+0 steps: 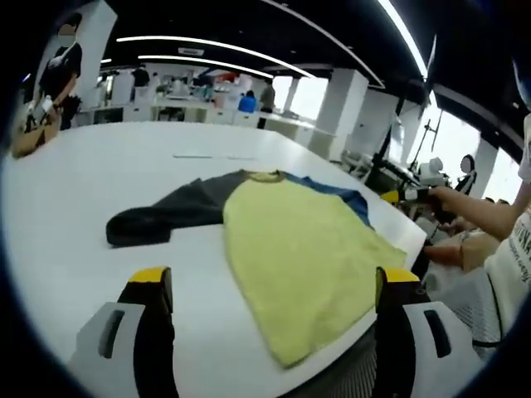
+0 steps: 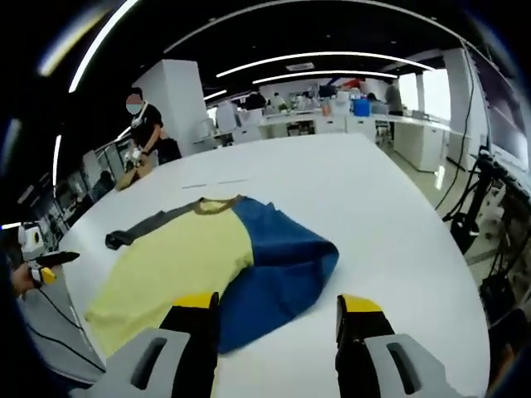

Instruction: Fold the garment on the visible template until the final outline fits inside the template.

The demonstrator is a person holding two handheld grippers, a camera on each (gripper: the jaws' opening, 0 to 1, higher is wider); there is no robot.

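A: Garment (image 1: 307, 249) (image 2: 224, 265): yellow body flat on white table (image 1: 99, 182), grey sleeve spread, blue sleeve folded in.

B: Progress?

A: Early; most folds appear left, no template visible. Left gripper (image 1: 270, 286) and right gripper (image 2: 278, 315): jaws apart, empty, hovering.

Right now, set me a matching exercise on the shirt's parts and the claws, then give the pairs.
Column one:
1. shirt body
2. long sleeve
3. folded-over sleeve
4. right claw

Column two:
A. blue, bunched over the shirt
B. open, holding nothing
C. yellow, flat on the white table
D. dark grey, stretched out sideways

Pairs: 1-C, 2-D, 3-A, 4-B
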